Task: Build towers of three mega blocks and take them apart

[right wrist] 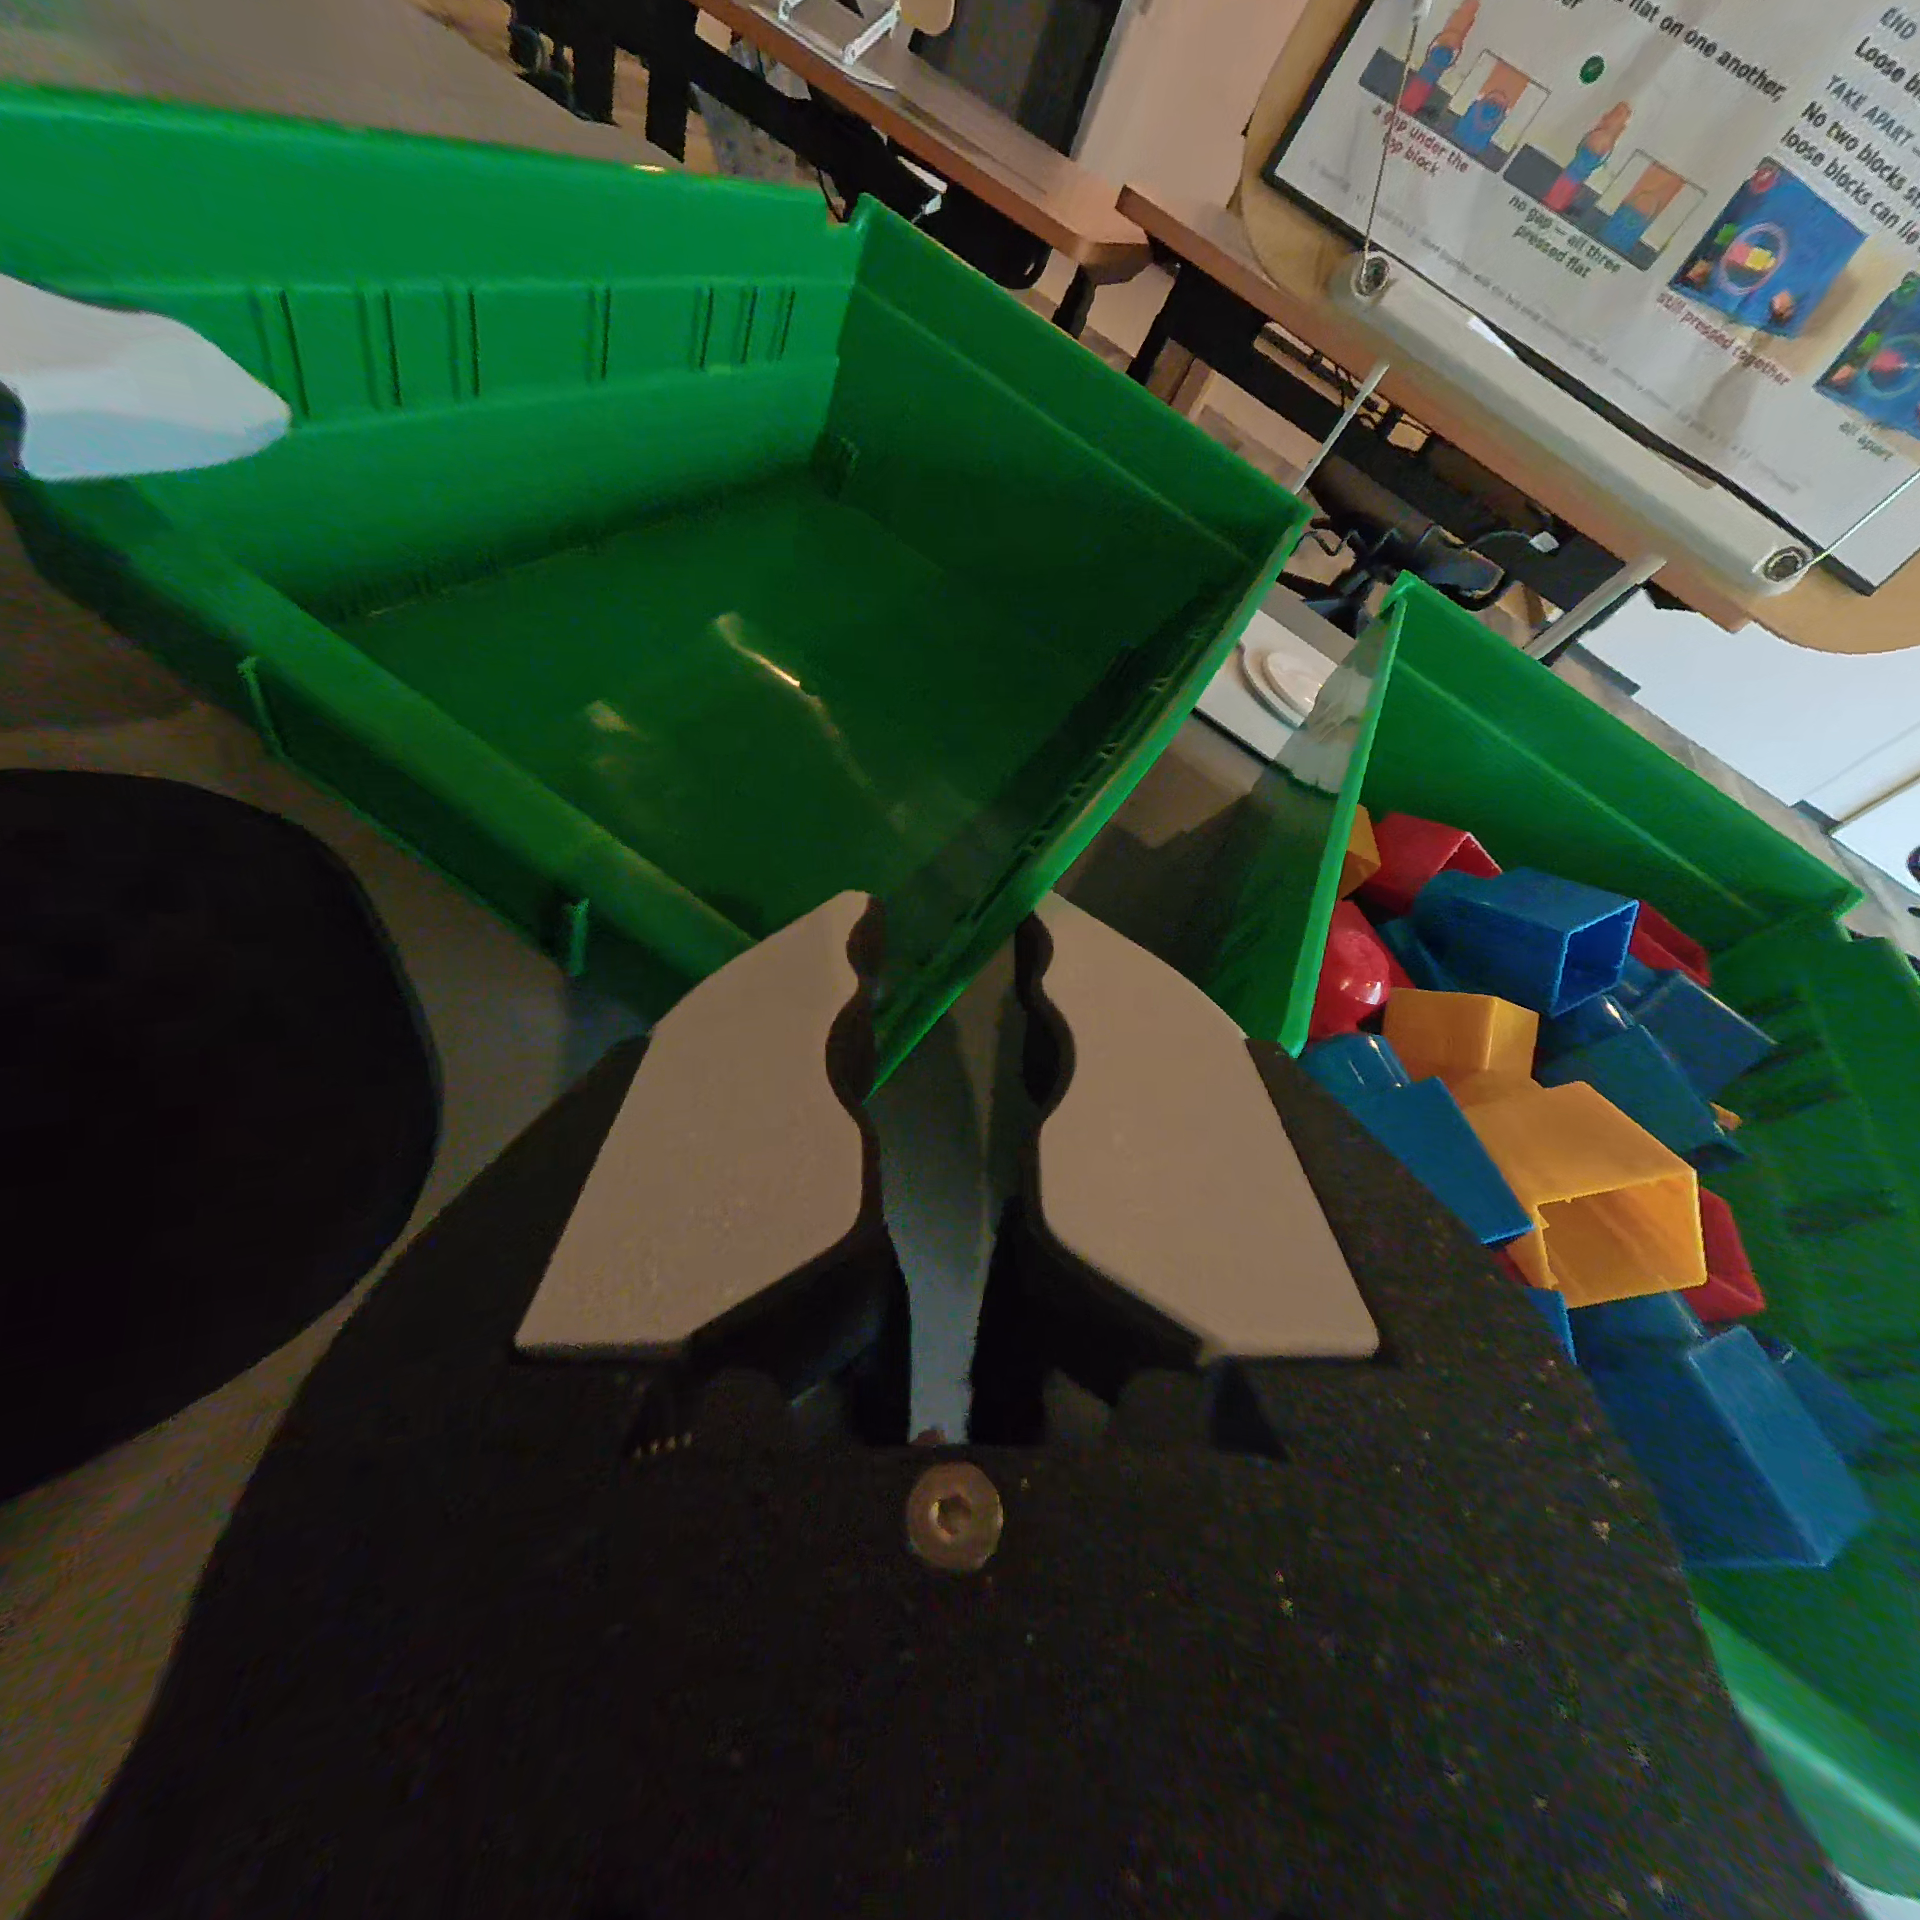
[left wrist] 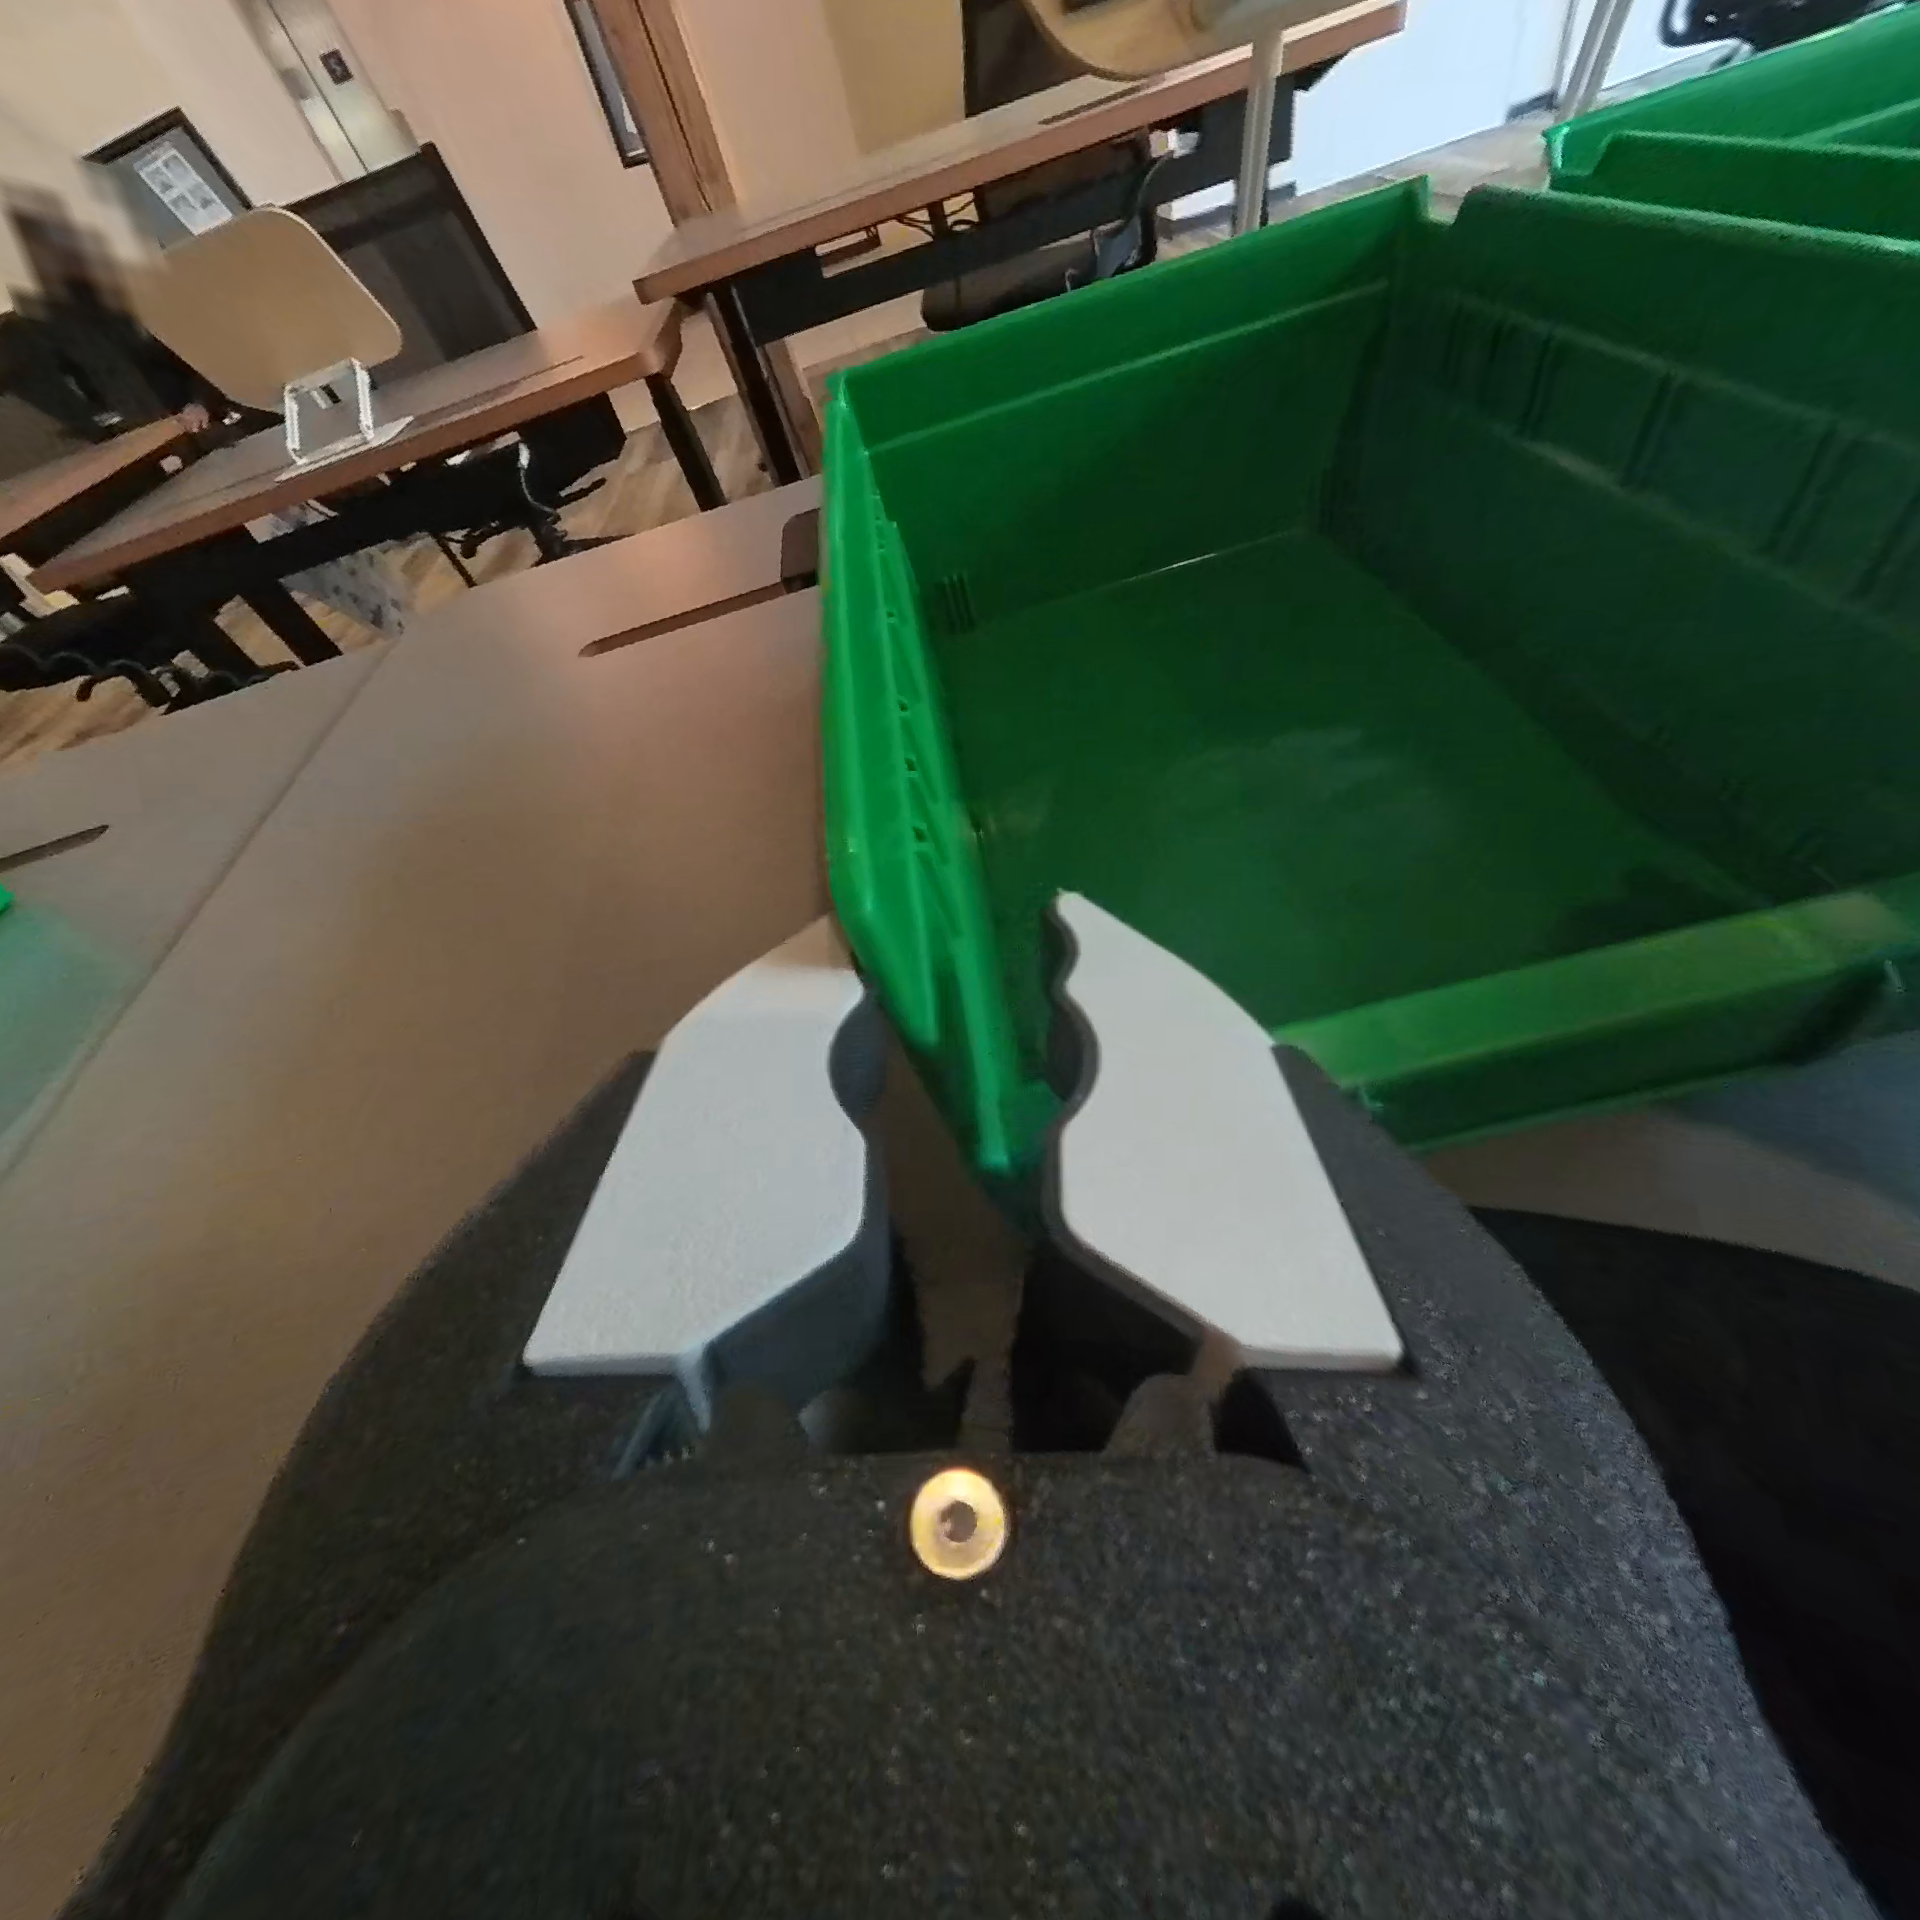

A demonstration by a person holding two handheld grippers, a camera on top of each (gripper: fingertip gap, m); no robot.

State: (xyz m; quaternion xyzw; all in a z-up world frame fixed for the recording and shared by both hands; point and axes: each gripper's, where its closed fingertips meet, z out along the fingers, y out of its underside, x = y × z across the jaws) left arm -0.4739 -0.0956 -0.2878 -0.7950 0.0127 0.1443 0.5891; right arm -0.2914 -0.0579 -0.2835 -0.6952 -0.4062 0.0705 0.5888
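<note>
An empty green bin [left wrist: 1091, 457] stands on the table, its floor bare. My left gripper [left wrist: 951, 935] is shut on its left side wall, which runs between the grey fingers. My right gripper [right wrist: 948, 914] is shut on the right side wall of the same bin [right wrist: 582, 343]. One left-gripper finger [right wrist: 135, 384] shows at the far left, over the bin's opposite wall. A second green bin [right wrist: 1558, 748] on the right holds several loose mega blocks: blue [right wrist: 1527, 935], orange [right wrist: 1600, 1205] and red [right wrist: 1423, 852].
More green bins [left wrist: 1766, 177] stand behind the empty one. The beige table top [left wrist: 468, 883] stretches to the left. An instruction poster [right wrist: 1662, 208] hangs at the back right. Other desks [left wrist: 499, 395] and chairs fill the room behind. Spacing between my two grippers at the tips: around 20 centimetres.
</note>
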